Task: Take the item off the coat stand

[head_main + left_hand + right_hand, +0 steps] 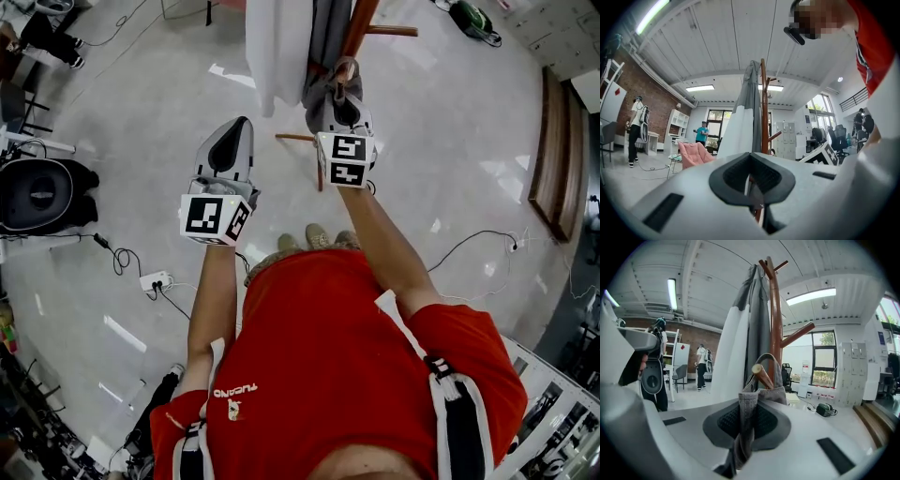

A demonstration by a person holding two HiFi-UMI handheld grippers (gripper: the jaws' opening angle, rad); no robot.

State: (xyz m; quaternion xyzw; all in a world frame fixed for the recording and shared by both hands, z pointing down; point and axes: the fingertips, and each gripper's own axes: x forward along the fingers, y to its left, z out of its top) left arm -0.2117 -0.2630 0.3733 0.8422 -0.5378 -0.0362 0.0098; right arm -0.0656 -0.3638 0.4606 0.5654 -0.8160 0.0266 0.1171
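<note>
A brown wooden coat stand (775, 319) carries a white and grey garment (736, 348) on its upper pegs. A small grey cloth bag (761, 392) hangs by its strap from a lower peg (761, 373). My right gripper (745, 427) is shut on the bag's fabric just below that peg. From above, the right gripper (345, 98) sits against the bag (330, 94) beside the stand (359, 28). My left gripper (239, 127) is held lower left of the stand, shut and holding nothing. In the left gripper view the stand (763, 108) and garment (743, 122) rise beyond its jaws.
A power strip (155, 280) and cables lie on the pale floor. A black chair (42, 195) stands at the left and a wooden bench (553, 150) at the right. A pink chair (693, 154) and people stand farther back in the room.
</note>
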